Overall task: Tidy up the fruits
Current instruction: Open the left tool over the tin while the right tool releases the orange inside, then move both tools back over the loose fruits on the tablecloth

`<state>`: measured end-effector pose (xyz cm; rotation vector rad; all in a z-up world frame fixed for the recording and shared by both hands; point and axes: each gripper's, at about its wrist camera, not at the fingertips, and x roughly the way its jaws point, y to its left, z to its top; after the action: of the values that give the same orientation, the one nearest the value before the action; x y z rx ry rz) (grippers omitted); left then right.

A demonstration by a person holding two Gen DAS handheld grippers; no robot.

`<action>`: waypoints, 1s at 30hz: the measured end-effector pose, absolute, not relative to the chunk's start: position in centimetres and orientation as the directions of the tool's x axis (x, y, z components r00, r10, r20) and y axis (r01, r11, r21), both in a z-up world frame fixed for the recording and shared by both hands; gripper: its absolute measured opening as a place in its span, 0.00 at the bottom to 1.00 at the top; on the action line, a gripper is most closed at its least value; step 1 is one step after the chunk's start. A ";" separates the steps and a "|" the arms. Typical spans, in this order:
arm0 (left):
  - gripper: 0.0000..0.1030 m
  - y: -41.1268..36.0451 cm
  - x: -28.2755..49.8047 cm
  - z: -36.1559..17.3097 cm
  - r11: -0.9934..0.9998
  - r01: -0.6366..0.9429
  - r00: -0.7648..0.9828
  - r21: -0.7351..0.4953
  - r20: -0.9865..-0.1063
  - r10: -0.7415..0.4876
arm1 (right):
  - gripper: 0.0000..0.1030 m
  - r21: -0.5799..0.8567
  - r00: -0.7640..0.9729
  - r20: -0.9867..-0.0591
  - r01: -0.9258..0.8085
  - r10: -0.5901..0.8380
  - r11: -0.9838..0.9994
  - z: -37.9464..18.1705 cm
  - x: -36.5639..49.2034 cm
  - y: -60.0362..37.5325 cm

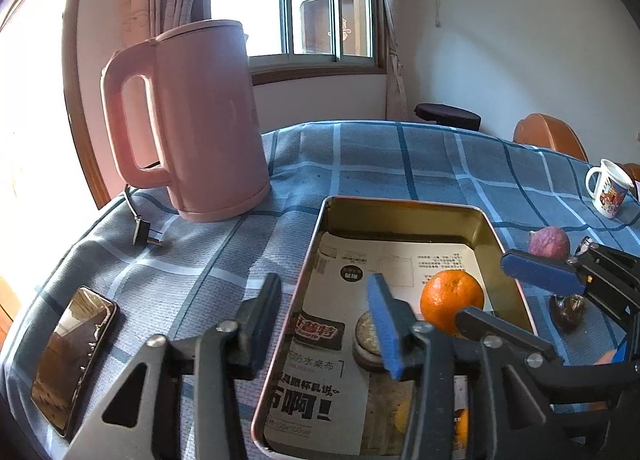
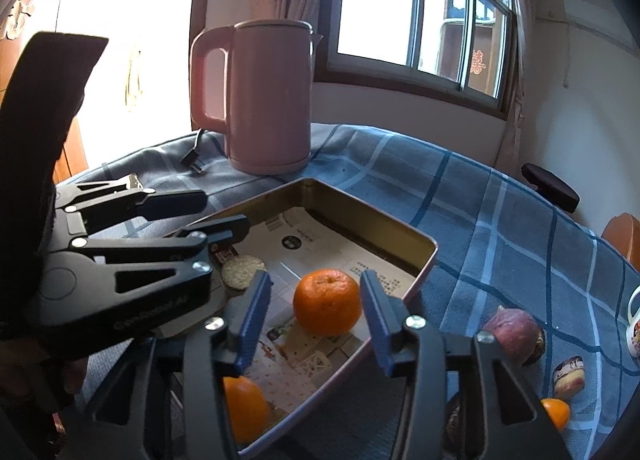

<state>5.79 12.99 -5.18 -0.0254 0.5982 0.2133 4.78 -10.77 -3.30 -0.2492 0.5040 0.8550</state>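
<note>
A metal tin [image 1: 404, 206] [image 2: 430, 244] lined with printed paper sits on the blue checked tablecloth. An orange [image 1: 452, 300] [image 2: 327, 302] lies inside it, with a second orange [image 2: 245, 408] at the near edge and a round biscuit [image 2: 242, 271] [image 1: 366, 334]. My right gripper [image 2: 316, 324] is open just above the tin, its pads either side of the first orange without touching it. My left gripper [image 1: 324, 318] is open and empty over the tin's left rim; it shows in the right wrist view [image 2: 218, 216]. A purple fruit [image 2: 518, 336] [image 1: 549, 243] and a third orange [image 2: 557, 412] lie on the cloth to the right.
A pink kettle [image 1: 200, 120] [image 2: 268, 100] stands behind the tin, its plug [image 1: 143, 234] on the cloth. A phone [image 1: 72, 360] lies at the left. A white mug [image 1: 610, 188] and small pastries [image 2: 569, 376] [image 1: 568, 312] sit at the right. Chairs stand beyond the table.
</note>
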 end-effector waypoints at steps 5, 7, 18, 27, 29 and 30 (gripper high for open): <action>0.67 13.3 5.3 -4.7 0.974 -0.224 0.817 0.026 -0.540 0.202 | 0.68 0.019 0.569 -0.493 -0.750 0.658 0.662 -3.0 5.1 -11.7; 0.67 13.1 5.2 -4.5 0.975 -0.220 0.821 0.029 -0.535 0.201 | 0.71 0.024 0.576 -0.483 -0.744 0.659 0.668 -2.9 5.1 -12.1; 0.68 7.6 4.4 -2.5 0.996 -0.091 0.875 0.000 -0.478 0.080 | 0.85 -0.006 0.746 -0.402 -0.582 0.531 0.813 -0.3 5.5 -23.0; 0.68 -0.3 6.1 -3.4 0.996 0.077 0.854 0.034 -0.518 -0.048 | 0.84 0.083 0.786 -0.495 -0.381 0.370 0.921 -3.0 8.9 -31.2; 0.68 -1.9 6.7 -3.8 0.993 0.111 0.846 0.050 -0.528 -0.068 | 0.84 0.089 0.777 -0.517 -0.369 0.359 0.925 -3.5 9.3 -31.6; 0.68 -2.7 7.3 -4.2 0.990 0.133 0.837 0.056 -0.542 -0.082 | 0.84 0.094 0.772 -0.527 -0.363 0.355 0.927 -3.8 9.5 -31.8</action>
<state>7.25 -2.74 -4.24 0.0931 0.5687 -0.1138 9.54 -31.76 -3.81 -0.0132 0.5680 0.3889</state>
